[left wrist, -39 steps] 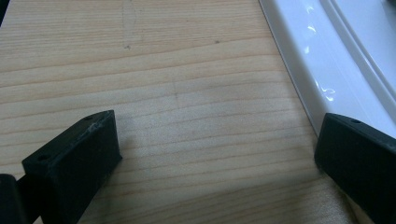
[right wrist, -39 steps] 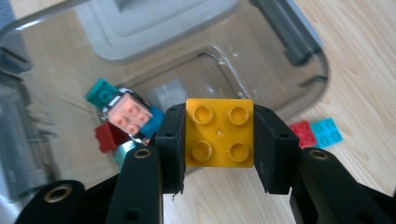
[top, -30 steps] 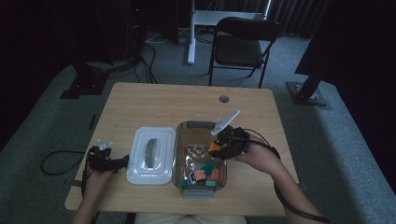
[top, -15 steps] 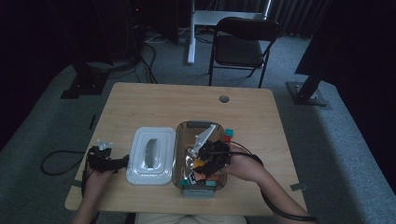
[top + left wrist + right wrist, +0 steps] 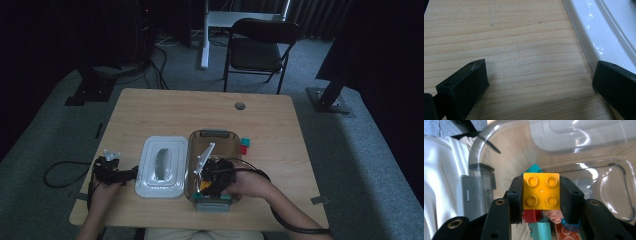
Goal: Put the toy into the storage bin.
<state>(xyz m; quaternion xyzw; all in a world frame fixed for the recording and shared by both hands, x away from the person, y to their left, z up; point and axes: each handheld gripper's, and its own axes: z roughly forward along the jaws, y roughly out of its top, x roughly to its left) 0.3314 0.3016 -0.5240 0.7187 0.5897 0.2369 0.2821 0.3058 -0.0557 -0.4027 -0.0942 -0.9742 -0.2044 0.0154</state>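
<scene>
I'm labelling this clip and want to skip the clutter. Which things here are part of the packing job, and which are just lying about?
In the job:
- yellow brick, clamped in the right tool
- clear box with bricks inside
- white lid
- red and teal bricks beside the box

Lying about:
- folding chair
- floor cables
- left tool, open on the table

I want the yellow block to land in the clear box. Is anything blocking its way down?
No cover blocks it: the white lid lies beside the clear plastic box. The right gripper grips the yellow four-stud brick above teal and red bricks piled inside.
</scene>
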